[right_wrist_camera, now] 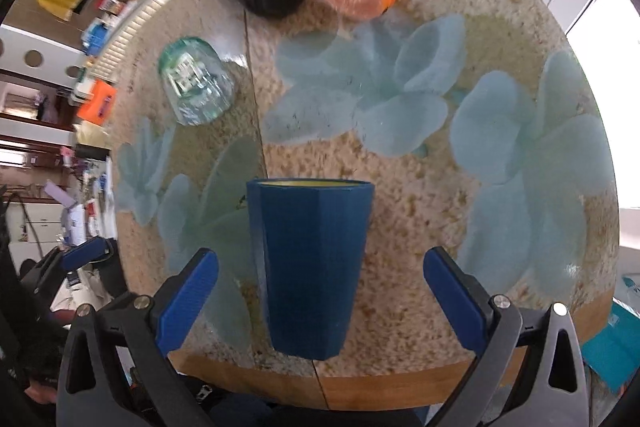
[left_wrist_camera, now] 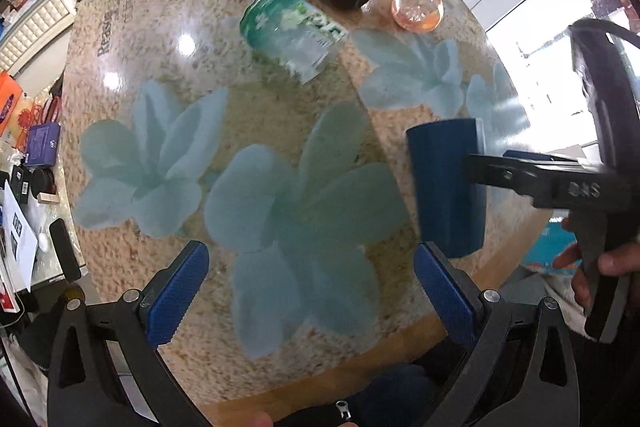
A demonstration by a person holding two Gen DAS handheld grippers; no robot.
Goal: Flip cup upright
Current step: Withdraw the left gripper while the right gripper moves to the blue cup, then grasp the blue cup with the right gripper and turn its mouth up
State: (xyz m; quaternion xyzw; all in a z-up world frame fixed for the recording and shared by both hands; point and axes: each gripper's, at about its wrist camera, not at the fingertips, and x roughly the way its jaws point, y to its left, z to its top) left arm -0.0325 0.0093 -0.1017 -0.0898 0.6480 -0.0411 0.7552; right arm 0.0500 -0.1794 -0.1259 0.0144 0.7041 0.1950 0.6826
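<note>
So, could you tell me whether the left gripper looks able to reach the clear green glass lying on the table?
Probably yes: the left gripper is open and empty, and only bare table lies between it and the clear green glass.

1. Dark print on the table (left_wrist_camera: 120, 27) near its far left edge began with "Rea"; the remaining letters were too blurred to read.
2. The right hand-held gripper (left_wrist_camera: 476, 167) carried raised characters on its black body resembling "DAS".
3. The label on the green glass jar (left_wrist_camera: 292, 27) was illegible.
</note>
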